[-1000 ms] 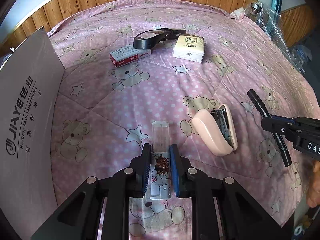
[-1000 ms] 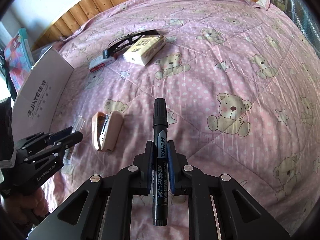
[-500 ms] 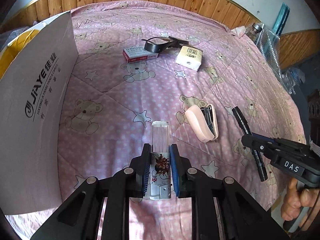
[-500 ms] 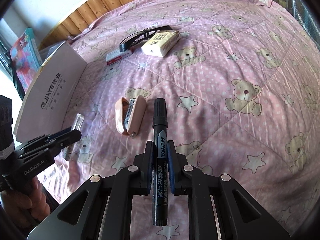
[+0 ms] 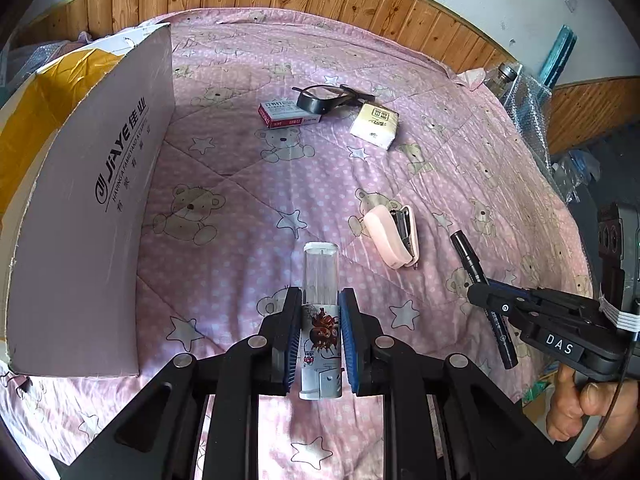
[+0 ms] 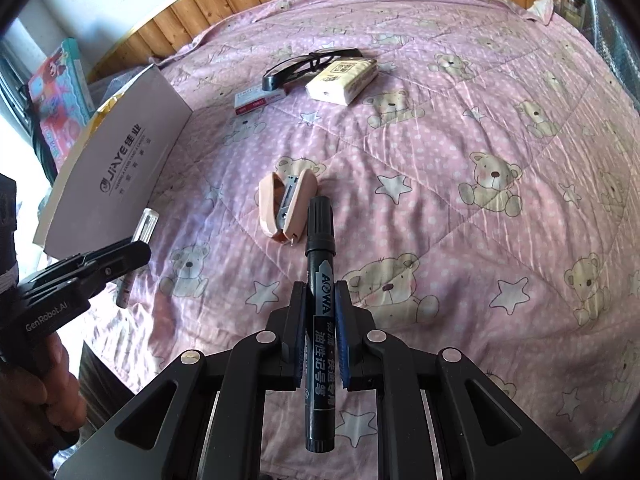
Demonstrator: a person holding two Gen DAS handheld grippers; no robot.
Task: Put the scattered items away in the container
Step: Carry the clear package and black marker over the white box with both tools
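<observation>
Cardboard box (image 5: 92, 200) stands at the bed's left edge; yellow lining shows in the left wrist view, contents hidden. Left gripper (image 5: 320, 332) is clamped on a clear tube (image 5: 321, 276) with a printed label. Right gripper (image 6: 320, 320) is clamped on a black marker (image 6: 320, 264). Pink stapler (image 5: 390, 236), staple box (image 5: 288, 114), glasses (image 5: 332, 98) and tissue pack (image 5: 375, 125) lie loose on the quilt (image 5: 240, 184). Only the right wrist view shows a colourful book (image 6: 60, 92) behind the box.

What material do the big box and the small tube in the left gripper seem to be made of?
The box looks like cardboard: matte printed face, raw fibrous edge, yellow inside. The tube, held by the left gripper, looks like plastic: its upper part is clear and glossy, its lower part carries a printed label. Glass cannot be fully excluded.
</observation>
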